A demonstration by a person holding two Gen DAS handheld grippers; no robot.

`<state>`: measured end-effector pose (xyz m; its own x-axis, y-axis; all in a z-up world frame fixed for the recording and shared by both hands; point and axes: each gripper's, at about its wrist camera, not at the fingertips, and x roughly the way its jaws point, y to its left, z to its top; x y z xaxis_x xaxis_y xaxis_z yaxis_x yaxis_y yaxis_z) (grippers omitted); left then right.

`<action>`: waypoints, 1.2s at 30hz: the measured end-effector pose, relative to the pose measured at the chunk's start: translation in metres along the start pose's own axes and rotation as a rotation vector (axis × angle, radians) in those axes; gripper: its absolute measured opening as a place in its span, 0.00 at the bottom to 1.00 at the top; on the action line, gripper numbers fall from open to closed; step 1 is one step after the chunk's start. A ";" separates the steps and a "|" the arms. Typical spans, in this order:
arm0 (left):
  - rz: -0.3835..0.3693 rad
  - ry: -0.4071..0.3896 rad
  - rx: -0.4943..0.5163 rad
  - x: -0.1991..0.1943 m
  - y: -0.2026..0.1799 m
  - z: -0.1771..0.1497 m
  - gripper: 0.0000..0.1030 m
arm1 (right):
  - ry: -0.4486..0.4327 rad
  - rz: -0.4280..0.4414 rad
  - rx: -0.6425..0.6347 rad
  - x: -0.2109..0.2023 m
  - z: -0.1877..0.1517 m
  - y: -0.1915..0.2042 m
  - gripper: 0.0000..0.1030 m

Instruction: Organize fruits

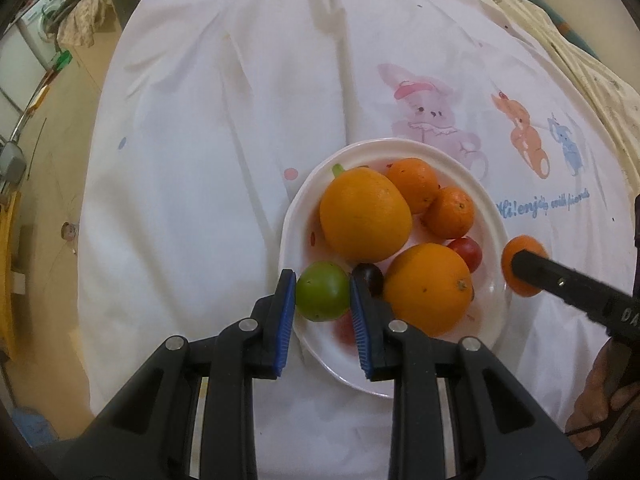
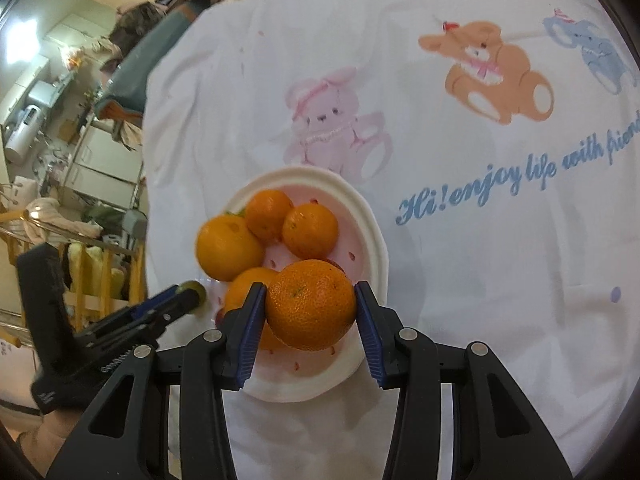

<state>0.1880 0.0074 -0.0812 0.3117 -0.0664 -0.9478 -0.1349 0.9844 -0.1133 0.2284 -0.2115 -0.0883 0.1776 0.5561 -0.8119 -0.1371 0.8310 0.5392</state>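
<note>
The left tongs (image 1: 322, 294) are closed on a green fruit (image 1: 322, 297) at the near-left edge of the white plate (image 1: 493, 216), which sits on a bear-printed white cloth (image 1: 224, 128). Only the left wrist view shows a dark grape (image 1: 371, 278) and a red fruit (image 1: 467, 252) among the oranges. The right tongs (image 2: 310, 305) clamp a mandarin (image 2: 311, 305) over the plate's near side; its stem dimple seems to face up-left, though the fruit is near round.
</note>
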 end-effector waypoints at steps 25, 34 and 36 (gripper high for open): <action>0.017 0.007 -0.014 0.016 -0.006 0.003 0.28 | 0.006 -0.031 -0.006 0.011 -0.007 -0.003 0.47; 0.056 -0.010 0.006 0.012 -0.011 0.001 0.72 | -0.029 0.006 0.043 0.005 -0.005 -0.006 0.67; 0.059 -0.022 0.031 0.010 -0.014 0.001 0.72 | -0.063 -0.028 0.037 -0.001 -0.004 -0.005 0.69</action>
<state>0.1942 -0.0067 -0.0891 0.3244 -0.0054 -0.9459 -0.1245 0.9910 -0.0484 0.2251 -0.2161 -0.0910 0.2418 0.5315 -0.8118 -0.0956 0.8456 0.5251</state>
